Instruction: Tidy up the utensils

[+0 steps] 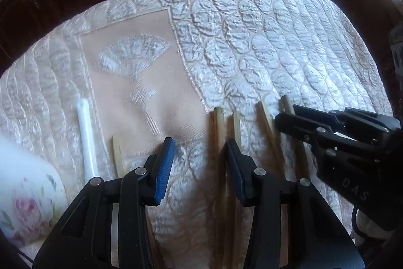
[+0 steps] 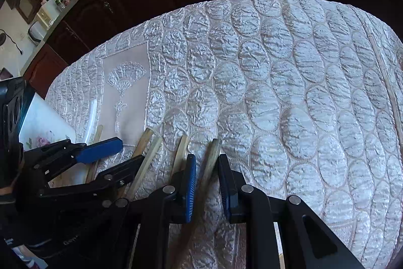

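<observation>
Right hand-held gripper [image 2: 207,182] narrow around one chopstick [image 2: 212,155], left hand-held gripper [image 1: 199,170] half-open, empty

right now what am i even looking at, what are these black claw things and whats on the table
There is no robot here. A person holds a two-finger clamp in each hand, and each clamp carries a wide-angle camera looking along its fingers. One picture is the left clamp's view, the other the right's.

Both hang over a table covered in a quilted cloth. On it lie several wooden chopsticks, a white spoon handle and, at the left edge, a floral dish.

The left gripper is open and holds nothing. The right gripper is nearly closed, with one chopstick between its blue pads. Whether they already pinch it is unclear.
</observation>
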`<action>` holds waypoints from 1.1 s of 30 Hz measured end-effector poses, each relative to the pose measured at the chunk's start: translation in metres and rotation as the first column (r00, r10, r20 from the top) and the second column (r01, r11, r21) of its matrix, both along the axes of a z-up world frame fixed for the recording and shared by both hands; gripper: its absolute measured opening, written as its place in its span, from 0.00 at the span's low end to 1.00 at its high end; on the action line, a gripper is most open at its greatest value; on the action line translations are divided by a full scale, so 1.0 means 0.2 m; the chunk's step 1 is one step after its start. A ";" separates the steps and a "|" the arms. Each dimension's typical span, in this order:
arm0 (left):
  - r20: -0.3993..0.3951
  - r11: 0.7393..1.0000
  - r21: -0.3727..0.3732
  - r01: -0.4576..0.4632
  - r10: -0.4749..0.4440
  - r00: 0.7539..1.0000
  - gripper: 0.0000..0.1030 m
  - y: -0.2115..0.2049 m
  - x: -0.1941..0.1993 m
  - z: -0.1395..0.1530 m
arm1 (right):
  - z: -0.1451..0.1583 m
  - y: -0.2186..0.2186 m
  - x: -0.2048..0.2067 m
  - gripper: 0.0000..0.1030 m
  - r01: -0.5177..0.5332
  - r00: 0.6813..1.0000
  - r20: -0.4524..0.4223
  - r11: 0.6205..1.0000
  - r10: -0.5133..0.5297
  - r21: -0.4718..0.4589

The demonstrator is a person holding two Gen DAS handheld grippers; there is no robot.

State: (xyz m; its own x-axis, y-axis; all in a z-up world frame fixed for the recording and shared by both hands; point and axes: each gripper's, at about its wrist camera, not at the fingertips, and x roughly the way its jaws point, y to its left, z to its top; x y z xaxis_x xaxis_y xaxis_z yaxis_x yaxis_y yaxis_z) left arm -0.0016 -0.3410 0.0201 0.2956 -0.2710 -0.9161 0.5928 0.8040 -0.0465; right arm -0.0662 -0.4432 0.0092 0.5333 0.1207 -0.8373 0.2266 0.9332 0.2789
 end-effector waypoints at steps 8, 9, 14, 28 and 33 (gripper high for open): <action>-0.030 0.995 -0.101 0.011 -0.014 0.999 0.06 0.09 -0.01 0.08 | 0.08 -0.04 -0.08 0.09 0.002 0.998 0.059 0.997 -0.006 0.079; -0.032 0.992 -0.126 0.007 -0.011 0.999 0.06 0.12 -0.02 0.11 | 0.11 -0.03 -0.10 0.08 -0.005 0.997 0.075 0.996 -0.001 0.085; -0.042 0.965 -0.260 -0.021 0.010 0.999 0.06 0.30 -0.09 0.29 | 0.27 0.00 -0.19 0.07 -0.033 0.989 0.144 0.995 0.019 0.094; 0.080 0.922 -0.386 -0.033 0.069 0.994 0.06 0.79 -0.30 0.68 | 0.75 0.30 -0.38 0.06 -0.161 0.938 0.311 0.987 0.152 0.004; 0.101 0.913 -0.404 -0.050 0.099 0.990 0.06 0.89 -0.33 0.76 | 0.83 0.39 -0.39 0.06 -0.195 0.925 0.326 0.980 0.194 -0.028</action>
